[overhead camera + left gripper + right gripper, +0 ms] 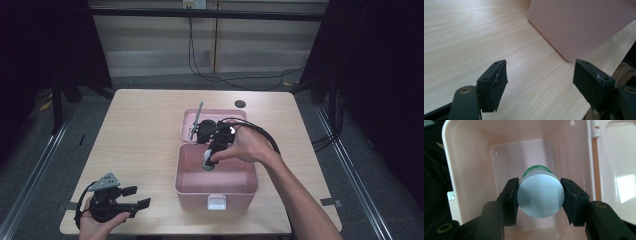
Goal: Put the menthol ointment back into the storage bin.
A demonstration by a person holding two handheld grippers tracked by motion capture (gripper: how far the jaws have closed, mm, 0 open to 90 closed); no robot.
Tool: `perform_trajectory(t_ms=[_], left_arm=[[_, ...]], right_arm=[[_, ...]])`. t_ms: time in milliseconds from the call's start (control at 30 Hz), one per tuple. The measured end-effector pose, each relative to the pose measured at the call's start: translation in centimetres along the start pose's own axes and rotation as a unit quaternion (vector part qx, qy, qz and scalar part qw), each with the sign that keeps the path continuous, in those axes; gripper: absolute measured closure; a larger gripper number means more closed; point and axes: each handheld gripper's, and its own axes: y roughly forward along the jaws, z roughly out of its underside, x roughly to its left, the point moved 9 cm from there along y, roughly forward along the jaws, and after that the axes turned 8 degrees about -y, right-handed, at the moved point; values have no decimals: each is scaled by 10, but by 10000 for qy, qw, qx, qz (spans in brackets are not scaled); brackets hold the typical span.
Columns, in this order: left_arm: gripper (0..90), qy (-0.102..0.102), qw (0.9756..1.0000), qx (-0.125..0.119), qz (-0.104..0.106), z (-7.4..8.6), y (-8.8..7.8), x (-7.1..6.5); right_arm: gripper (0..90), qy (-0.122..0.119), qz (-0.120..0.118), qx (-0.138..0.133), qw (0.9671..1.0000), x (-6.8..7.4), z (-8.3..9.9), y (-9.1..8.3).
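right gripper [540,197] jaws clamp white bottle [540,198], green cap [535,168]

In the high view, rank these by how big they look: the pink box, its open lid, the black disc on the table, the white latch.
1. pink box
2. open lid, partly hidden by the right gripper
3. white latch
4. black disc, close to the latch in size and farther off, so unsure

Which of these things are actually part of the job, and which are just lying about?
Part of the job:
- right gripper, shut on the white bottle
- white bottle, held over the inside of the pink box
- pink box, lid open

Just lying about:
- left gripper, open over the bare table
- black disc
- floor cables
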Motion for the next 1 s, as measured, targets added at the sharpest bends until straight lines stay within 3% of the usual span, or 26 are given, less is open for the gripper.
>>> perform_trajectory(t_ms=[500, 700, 1000], left_arm=[[272, 13, 10000, -20, 5, 0, 0, 0], [270, 12, 10000, 7, 20, 0, 0, -1], [270, 3, 10000, -20, 24, 0, 0, 0]], right_arm=[[513, -295, -167, 79, 9994, 5, -20, 25], [513, -279, -217, 53, 9994, 6, -23, 31], [513, -504, -288, 217, 9981, 11, -33, 46]])
